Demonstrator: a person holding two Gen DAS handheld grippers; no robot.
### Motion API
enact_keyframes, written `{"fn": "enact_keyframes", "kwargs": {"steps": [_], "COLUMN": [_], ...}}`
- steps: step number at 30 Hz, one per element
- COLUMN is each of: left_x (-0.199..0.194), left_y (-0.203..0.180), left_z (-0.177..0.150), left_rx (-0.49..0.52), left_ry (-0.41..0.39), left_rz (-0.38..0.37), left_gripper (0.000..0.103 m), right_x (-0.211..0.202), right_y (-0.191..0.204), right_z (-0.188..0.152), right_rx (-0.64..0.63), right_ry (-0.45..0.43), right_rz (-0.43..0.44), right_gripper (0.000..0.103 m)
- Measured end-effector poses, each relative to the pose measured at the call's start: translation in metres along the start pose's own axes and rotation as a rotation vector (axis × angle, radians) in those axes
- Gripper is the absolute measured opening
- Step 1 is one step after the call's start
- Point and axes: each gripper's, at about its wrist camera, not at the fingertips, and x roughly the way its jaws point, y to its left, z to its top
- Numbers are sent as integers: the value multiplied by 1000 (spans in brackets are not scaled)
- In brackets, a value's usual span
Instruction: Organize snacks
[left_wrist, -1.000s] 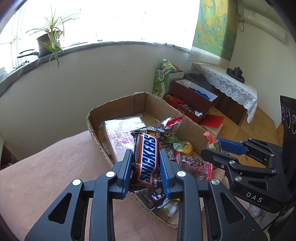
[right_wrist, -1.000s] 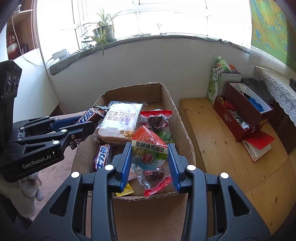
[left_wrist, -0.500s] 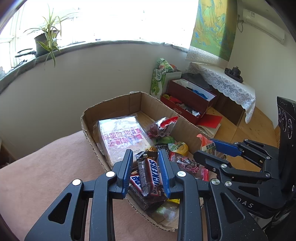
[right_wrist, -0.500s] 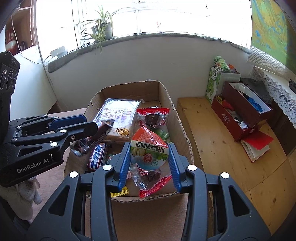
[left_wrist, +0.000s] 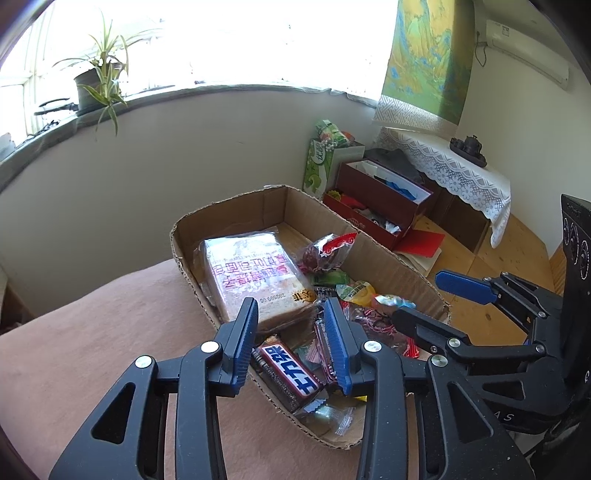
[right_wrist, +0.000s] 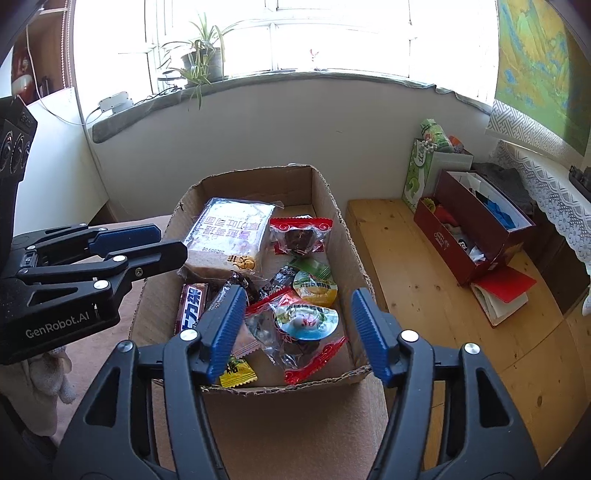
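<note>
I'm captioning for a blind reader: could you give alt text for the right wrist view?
An open right claw hovers over a cardboard box filled with packaged snacks, including a bread loaf and a chocolate bar. The open left claw reaches in from the left.

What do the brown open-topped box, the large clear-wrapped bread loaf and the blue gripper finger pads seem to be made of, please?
The brown open-topped box looks like matte corrugated cardboard: its torn rim shows fluting. The clear-wrapped bread loaf sits in thin glossy plastic film, which crinkles and glints. The blue ribbed pads of the right gripper appear to be moulded rubber or soft plastic; which one cannot be told.
</note>
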Motion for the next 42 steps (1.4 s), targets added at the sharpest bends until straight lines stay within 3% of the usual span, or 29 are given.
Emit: {"fn": "enact_keyframes", "kwargs": {"steps": [2, 6, 19, 23, 27, 42], "left_x": [-3, -12, -37, -50, -65, -110], "left_y": [0, -2, -2, -3, -4, -3], "left_z": [-1, -3, -11, -15, -24, -67], "left_rx": [-1, 2, 2, 1, 3, -15], "left_ry": [-5, -26, -56, -76, -98, -148], "left_rz": [-1, 3, 16, 15, 30, 95], "left_gripper": [37, 57, 60, 66, 70, 77], "right_x": [-2, -7, -29, -40, -56, -100], "right_y": [1, 2, 7, 11, 16, 42], "right_z": [-1, -2, -9, -13, -18, -49], "right_rx": [1, 3, 19, 22, 24, 57], "right_ry": [1, -8, -28, -41, -66, -122], "right_rz": [-1, -16, -33, -37, -52, -58], "right_gripper": [68, 77, 84, 85, 93, 99]}}
